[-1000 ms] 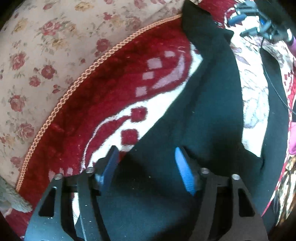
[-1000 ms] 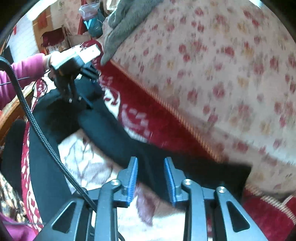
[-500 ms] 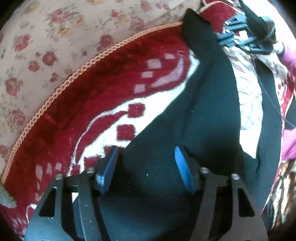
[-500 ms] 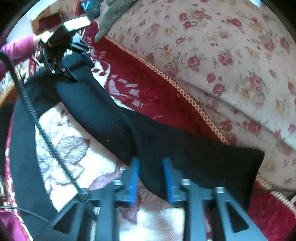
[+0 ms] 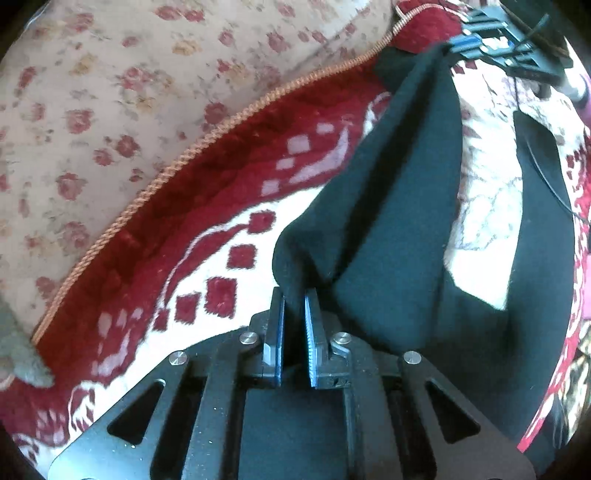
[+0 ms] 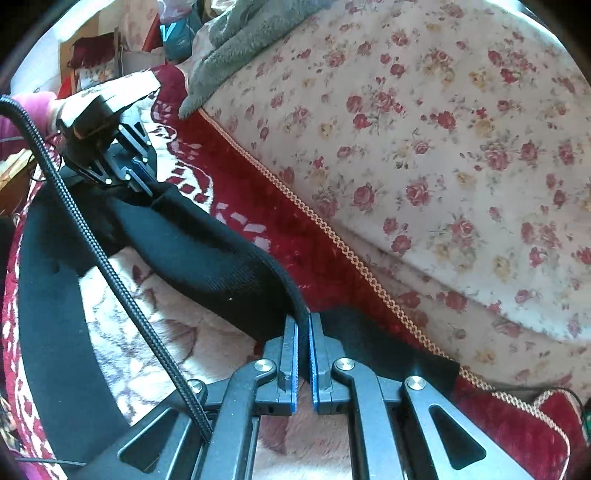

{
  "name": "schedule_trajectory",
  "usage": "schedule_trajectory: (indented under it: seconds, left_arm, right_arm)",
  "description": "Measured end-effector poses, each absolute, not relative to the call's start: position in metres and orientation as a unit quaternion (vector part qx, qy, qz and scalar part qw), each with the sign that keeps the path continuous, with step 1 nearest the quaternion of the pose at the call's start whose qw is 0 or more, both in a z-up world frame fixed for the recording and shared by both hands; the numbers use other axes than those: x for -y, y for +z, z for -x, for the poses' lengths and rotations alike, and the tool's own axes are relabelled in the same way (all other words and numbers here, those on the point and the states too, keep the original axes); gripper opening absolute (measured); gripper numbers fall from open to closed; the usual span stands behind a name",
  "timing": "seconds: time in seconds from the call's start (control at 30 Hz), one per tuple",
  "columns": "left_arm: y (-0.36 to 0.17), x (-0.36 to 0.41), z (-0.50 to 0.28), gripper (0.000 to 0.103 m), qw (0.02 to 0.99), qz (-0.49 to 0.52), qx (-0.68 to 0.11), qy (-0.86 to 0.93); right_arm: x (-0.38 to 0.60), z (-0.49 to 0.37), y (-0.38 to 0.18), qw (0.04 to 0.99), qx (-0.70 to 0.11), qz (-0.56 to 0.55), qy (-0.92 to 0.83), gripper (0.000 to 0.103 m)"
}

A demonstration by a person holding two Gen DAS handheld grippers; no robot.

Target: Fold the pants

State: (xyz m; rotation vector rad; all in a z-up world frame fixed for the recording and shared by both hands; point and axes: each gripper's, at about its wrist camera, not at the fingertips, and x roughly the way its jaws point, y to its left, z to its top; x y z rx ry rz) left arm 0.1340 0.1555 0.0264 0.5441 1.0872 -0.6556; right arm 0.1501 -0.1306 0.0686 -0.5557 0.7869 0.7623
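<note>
The black pants (image 5: 402,206) lie on a red and white patterned blanket (image 5: 207,236). My left gripper (image 5: 294,295) is shut on a bunched fold of the pants near the waist end. One leg stretches away to my right gripper (image 5: 461,42), which pinches its far end. In the right wrist view my right gripper (image 6: 303,321) is shut on the edge of that black leg (image 6: 207,258), lifted off the blanket; the left gripper (image 6: 142,181) holds the other end. The second leg (image 6: 48,295) lies flat at the left.
A floral cushion (image 6: 424,155) backs the blanket along an orange braided trim (image 6: 332,236). A grey fleece (image 6: 240,33) lies on the cushion's top. A black cable (image 6: 110,273) crosses the right wrist view. Clutter stands at the far left.
My left gripper closed from open onto the pants fabric. My right gripper tightened on the leg edge, and the leg between the two grippers lifted and pulled taut.
</note>
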Motion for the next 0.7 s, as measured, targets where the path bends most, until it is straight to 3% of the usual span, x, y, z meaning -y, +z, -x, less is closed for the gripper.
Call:
schedule_trajectory:
  seconds: [0.4, 0.7]
  left_arm:
    - [0.105, -0.166, -0.047, 0.009, 0.843, -0.242, -0.410, -0.248]
    - [0.105, -0.176, 0.046, 0.009, 0.862, -0.213, -0.394, -0.237]
  right_arm:
    - [0.146, -0.067, 0.108, 0.834, -0.354, 0.241, 0.348, 0.004]
    - [0.155, 0.022, 0.103, 0.829, -0.365, 0.211, 0.367, 0.004]
